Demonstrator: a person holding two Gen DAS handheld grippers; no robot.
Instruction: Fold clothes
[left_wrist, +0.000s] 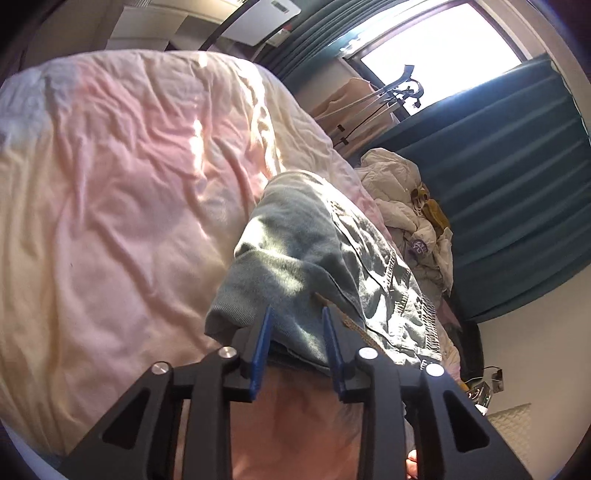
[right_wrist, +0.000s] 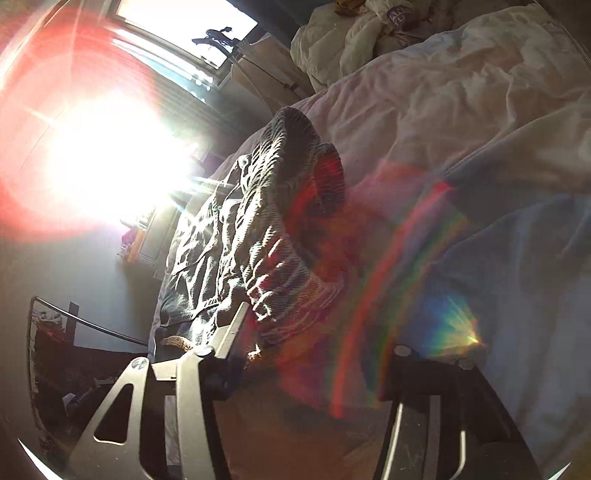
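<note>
Between the blue fingers of the left gripper (left_wrist: 297, 325) lies the near edge of a grey-green garment (left_wrist: 310, 258), a thick bundle with stitched seams; the jaws stand partly closed around this edge, and the cloth fills the gap between them. Beyond the jaws the garment stretches away over a pale pink bedsheet (left_wrist: 110, 184). Right wrist view: strong sun flare washes out the right gripper (right_wrist: 314, 339); one finger (right_wrist: 232, 328) shows against the garment's near hem, the other is lost in glare, so whether these jaws grip cannot be told. Handling, as judged: the fabric looks soft, limp and moderately heavy, likely to sag between holds. Hemmed edges and seams offer the firmest purchase. A pile of other laundry (left_wrist: 406, 199) sits well beyond the jaws.
</note>
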